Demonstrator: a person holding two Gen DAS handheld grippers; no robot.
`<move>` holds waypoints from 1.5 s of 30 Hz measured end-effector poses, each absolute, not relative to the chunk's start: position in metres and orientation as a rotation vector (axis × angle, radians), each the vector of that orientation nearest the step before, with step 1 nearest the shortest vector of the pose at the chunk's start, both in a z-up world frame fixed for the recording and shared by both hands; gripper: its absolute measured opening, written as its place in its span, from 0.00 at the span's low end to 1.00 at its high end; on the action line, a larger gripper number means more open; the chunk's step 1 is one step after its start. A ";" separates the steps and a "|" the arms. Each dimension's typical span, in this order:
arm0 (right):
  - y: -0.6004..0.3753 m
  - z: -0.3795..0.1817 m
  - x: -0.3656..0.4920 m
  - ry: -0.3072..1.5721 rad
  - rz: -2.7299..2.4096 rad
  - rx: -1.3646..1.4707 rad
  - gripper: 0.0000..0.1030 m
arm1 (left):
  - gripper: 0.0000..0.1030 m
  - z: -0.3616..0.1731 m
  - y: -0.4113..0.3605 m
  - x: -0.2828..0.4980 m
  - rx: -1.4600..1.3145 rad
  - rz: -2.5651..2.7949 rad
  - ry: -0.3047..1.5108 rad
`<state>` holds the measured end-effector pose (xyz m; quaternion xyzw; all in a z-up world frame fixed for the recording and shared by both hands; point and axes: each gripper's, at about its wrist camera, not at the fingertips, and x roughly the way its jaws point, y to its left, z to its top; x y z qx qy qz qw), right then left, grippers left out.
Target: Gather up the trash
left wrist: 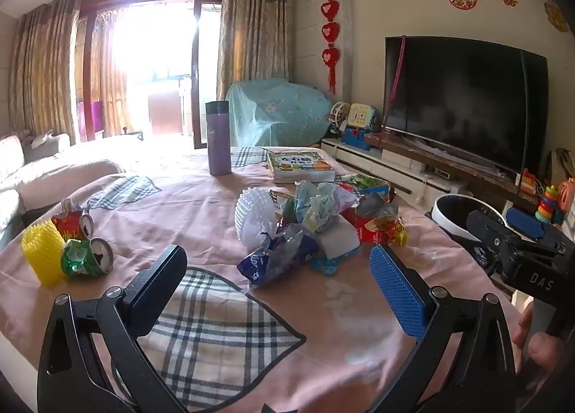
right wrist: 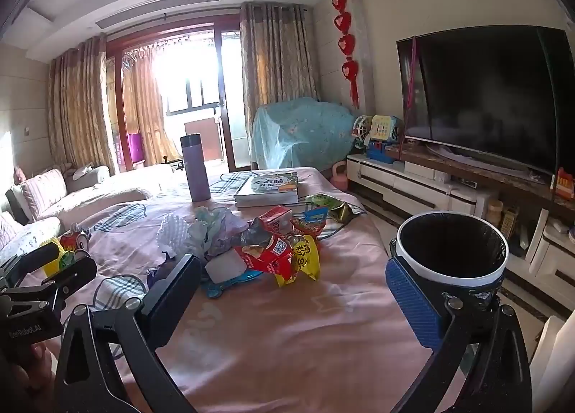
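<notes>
A heap of trash [left wrist: 316,219] lies mid-table: snack wrappers, crumpled tissue, a white foam net [left wrist: 253,219] and a blue wrapper [left wrist: 276,258]. At the left sit a crushed green can [left wrist: 86,258], a red can [left wrist: 72,224] and a yellow foam net [left wrist: 43,255]. My left gripper [left wrist: 278,290] is open and empty, short of the blue wrapper. The right wrist view shows the same heap [right wrist: 266,244] ahead of my right gripper [right wrist: 293,305], which is open and empty too. A white bin with a black liner [right wrist: 467,278] stands just off the table's right edge, behind the blue right finger [right wrist: 413,305].
A pink cloth covers the table [left wrist: 341,323]. A purple flask [left wrist: 218,138] and stacked books [left wrist: 300,165] stand at the far end. Beyond the right edge are a TV [left wrist: 463,100] on a low cabinet and toys; a sofa [left wrist: 36,168] is at the left.
</notes>
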<state>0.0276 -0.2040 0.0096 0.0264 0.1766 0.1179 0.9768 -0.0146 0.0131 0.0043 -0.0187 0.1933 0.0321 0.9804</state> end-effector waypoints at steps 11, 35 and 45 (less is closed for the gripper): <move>-0.204 0.011 0.027 0.360 0.248 0.050 1.00 | 1.00 0.004 0.012 -0.016 -0.037 0.068 0.389; -0.204 0.003 0.035 0.383 0.273 0.060 1.00 | 1.00 -0.007 0.020 -0.005 -0.027 0.067 0.441; -0.197 -0.002 0.064 0.465 0.348 0.119 0.99 | 0.93 -0.033 0.039 0.041 -0.028 0.050 0.589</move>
